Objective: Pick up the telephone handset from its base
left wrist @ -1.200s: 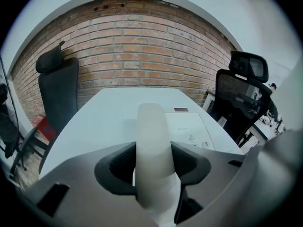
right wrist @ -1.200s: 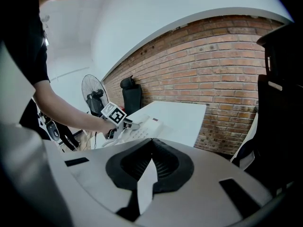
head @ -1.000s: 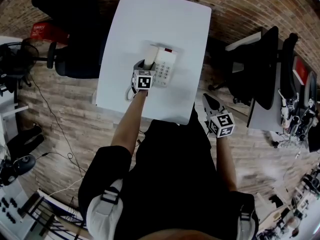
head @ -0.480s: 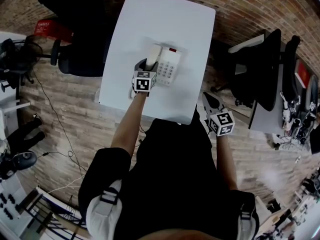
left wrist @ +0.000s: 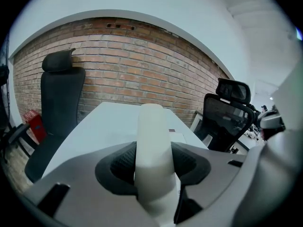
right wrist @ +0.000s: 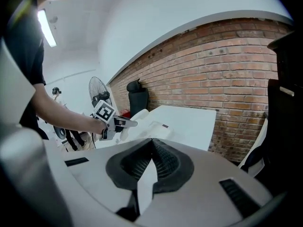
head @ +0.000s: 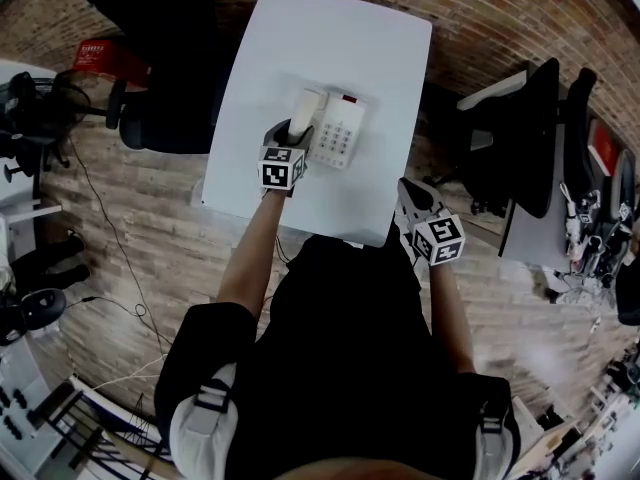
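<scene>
The handset (left wrist: 151, 150) is smooth off-white plastic with a dull sheen, and so is the telephone base (head: 337, 136). The black cross-hatched pads (left wrist: 118, 167) of the left gripper (left wrist: 152, 171) look rubbery. The table (head: 300, 48) is matt white. At its twelve o'clock stands a rough red brick wall (left wrist: 128, 74). The floor (head: 140, 238) is worn wood planks.

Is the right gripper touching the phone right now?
No, the right gripper hangs beside the right edge of the table, well clear of the phone base, with its jaws together on nothing.

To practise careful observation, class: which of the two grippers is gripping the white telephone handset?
The left gripper: its jaws clamp the handset; the right gripper is shut on nothing.
</scene>
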Available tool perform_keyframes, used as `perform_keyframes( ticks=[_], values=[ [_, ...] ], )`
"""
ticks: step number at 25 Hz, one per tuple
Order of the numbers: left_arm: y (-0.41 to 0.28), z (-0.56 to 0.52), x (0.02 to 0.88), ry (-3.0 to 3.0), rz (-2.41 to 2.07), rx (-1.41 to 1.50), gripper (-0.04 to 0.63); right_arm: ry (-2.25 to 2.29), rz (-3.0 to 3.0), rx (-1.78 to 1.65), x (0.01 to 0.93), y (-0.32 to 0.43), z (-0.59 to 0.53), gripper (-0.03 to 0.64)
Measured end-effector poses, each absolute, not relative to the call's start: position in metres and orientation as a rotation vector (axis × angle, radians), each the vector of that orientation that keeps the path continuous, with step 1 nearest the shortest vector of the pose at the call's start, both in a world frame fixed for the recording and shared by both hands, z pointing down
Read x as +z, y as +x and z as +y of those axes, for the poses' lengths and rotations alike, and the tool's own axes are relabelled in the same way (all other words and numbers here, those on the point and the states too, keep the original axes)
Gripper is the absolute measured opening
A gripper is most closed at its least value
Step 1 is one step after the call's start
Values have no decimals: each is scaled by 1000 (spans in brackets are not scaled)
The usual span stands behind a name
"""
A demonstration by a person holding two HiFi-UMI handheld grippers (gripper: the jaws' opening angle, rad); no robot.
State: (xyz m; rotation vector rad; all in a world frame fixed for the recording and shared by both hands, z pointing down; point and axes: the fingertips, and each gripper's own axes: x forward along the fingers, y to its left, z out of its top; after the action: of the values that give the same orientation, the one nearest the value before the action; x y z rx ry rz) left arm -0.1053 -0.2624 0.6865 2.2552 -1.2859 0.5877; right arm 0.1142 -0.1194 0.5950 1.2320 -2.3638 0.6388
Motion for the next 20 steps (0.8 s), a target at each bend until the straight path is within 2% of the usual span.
perform_keyframes(
  ticks=[20],
  values=[
    [-139,-204,638,2283,-1255,444,221,1219,-2421,580,586,83,-109,-3]
  ],
)
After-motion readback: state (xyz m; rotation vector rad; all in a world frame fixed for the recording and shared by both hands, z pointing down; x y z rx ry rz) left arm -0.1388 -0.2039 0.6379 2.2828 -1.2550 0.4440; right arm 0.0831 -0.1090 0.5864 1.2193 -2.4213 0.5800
